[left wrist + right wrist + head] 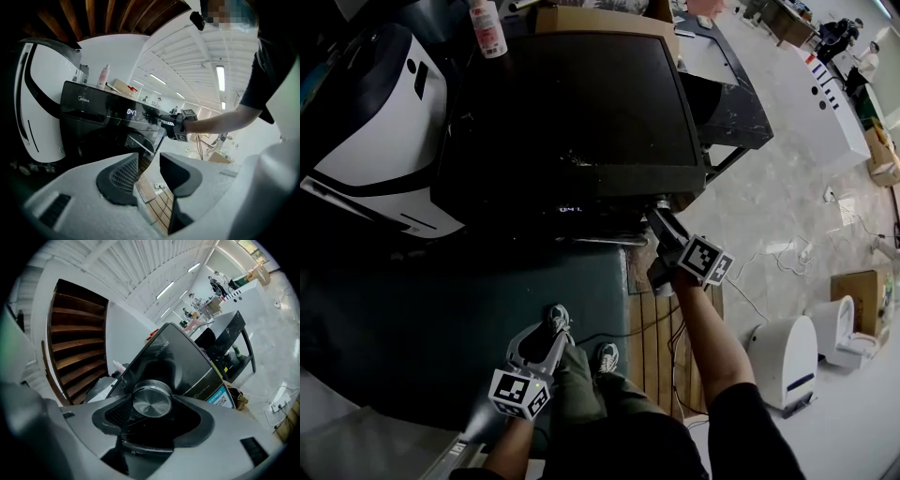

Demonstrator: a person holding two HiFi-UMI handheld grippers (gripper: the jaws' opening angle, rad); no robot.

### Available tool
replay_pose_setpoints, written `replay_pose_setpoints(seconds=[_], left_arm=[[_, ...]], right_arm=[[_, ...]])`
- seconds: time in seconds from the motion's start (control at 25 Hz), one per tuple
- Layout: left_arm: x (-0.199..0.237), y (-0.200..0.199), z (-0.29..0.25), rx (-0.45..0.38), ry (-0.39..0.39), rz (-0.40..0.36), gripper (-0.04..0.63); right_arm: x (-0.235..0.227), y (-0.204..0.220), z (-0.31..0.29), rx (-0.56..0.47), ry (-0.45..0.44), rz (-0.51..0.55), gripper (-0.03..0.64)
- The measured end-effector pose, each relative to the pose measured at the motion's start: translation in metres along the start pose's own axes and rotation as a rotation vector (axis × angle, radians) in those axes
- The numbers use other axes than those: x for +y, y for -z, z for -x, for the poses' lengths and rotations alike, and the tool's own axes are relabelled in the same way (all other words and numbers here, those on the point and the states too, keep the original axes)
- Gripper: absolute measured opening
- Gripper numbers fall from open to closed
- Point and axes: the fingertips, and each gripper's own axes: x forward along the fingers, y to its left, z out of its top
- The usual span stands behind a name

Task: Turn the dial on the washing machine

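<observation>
The black washing machine point(581, 103) fills the upper middle of the head view, with its lit display point(570, 208) on the front panel. My right gripper point(661, 214) reaches to the panel's right end. In the right gripper view the round metal dial point(151, 399) sits between the two dark pads point(117, 412), which press its sides. My left gripper point(548, 328) hangs low by the person's feet, away from the machine. Its jaws point(149, 161) stand open with nothing between them. From the left gripper view the machine point(93, 117) and the right gripper point(161, 123) at the panel show.
A white appliance point(384, 122) stands left of the machine. A bottle point(488, 26) and a cardboard box point(600, 19) rest at the back. A black cart point(727, 94) is on the right. White devices point(787, 361) and cables lie on the floor beside wooden slats point(661, 328).
</observation>
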Motion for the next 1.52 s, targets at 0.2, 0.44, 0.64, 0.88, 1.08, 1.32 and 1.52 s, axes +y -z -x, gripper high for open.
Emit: replay_pose_setpoints(seconds=[0.2,0.44,0.64,0.88,1.08,1.32,1.52], left_arm=[[-0.002,0.001,-0.002,0.006,0.005,0.000,0.135],[-0.007,0.002,-0.008,0.015,0.016,-0.003,0.135],[-0.008,-0.001,-0.011,0.018,0.018,-0.004,0.135],[-0.015,-0.001,-0.017,0.021,0.033,-0.007,0.135],[-0.022,0.001,-0.018,0.021,0.044,-0.008,0.135],[-0.019,0.009,-0.011,0.028,0.030,0.005,0.135],[-0.007,0.016,0.001,0.033,0.002,0.026,0.135]], right_arm=[[-0.012,0.004,0.004,-0.008,-0.027,-0.250,0.267],[-0.020,0.002,0.001,-0.058,-0.129,-0.456,0.262],[-0.016,-0.001,0.002,-0.043,-0.102,-0.344,0.285],[-0.011,0.001,0.010,-0.012,-0.010,-0.178,0.383],[0.004,-0.001,0.015,-0.013,0.091,0.246,0.385],[0.021,0.007,0.011,0.045,0.283,0.843,0.380],[0.024,0.010,0.001,0.084,0.427,1.165,0.369]])
